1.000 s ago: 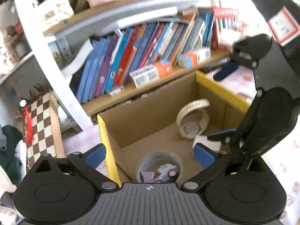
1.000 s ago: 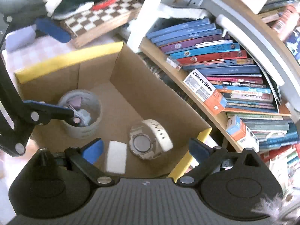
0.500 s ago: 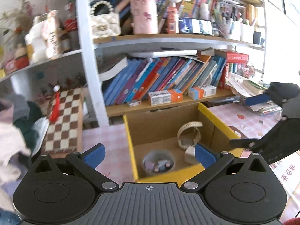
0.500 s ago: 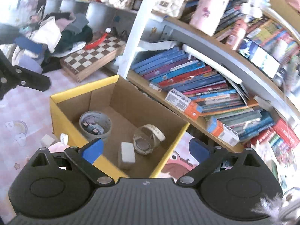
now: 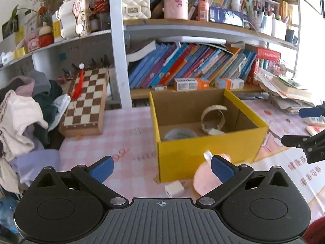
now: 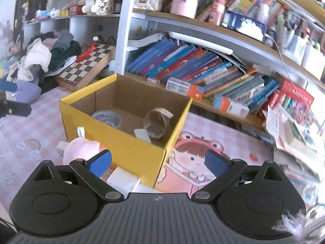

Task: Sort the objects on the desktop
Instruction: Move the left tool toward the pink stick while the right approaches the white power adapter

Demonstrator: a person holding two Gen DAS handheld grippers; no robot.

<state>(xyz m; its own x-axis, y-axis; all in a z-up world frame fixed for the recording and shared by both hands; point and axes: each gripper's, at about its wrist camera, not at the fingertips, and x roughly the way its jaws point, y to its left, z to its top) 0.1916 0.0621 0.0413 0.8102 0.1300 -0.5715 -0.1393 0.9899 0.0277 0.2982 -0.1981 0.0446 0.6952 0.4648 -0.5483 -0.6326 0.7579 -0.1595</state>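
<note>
Blue-padded fingers of the left tool are standing wide apart with nothing between them, and the right tool is gaping just as wide and empty. Nearest on the pink checked worktop, a small white charger block and a pink plush toy are lying just in front of the yellow cardboard box; from the right wrist view a white carton is also sitting against the box's near corner. Inside the box, a grey tape-like roll, a white eraser and a beige wristwatch are already resting. Judging by this, sorting is partway along, with both tools hanging back between picks. Next, one tool is probably needing to drop onto the plush toy or charger and close. Beyond, a chessboard and a bookshelf are standing.
</note>
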